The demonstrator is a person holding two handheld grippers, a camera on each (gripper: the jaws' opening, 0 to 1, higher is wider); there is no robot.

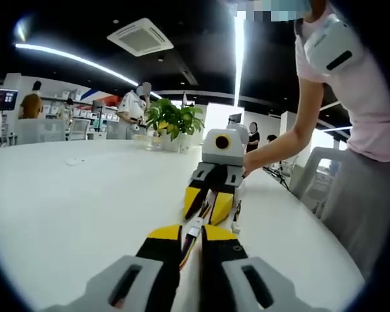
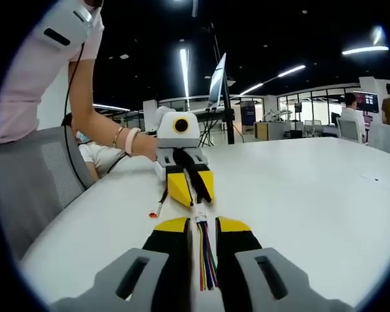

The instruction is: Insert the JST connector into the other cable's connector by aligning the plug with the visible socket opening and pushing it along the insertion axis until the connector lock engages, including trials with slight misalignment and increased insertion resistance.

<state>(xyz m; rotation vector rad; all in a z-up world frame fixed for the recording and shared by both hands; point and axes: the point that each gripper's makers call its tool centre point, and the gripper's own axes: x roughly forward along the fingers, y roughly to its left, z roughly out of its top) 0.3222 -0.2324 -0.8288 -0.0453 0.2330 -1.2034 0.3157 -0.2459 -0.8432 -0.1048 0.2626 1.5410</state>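
Low in the left gripper view, the left tool (image 1: 191,239) is clenched on a cable (image 1: 189,242) above the white tabletop (image 1: 65,208), facing the right tool (image 1: 210,203) at center. Correspondingly, the right gripper view shows the right tool (image 2: 203,235) grasping multicolored wires (image 2: 206,260), whose white connector (image 2: 200,213) sits mid-frame at the left tool's (image 2: 190,185) tips.

Both grippers (image 1: 190,235) (image 2: 201,227) tip to tip, jaws clamped.

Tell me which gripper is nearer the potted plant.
Right. The right gripper sits between the left gripper and the potted plant, which stands farther along the table beyond it.
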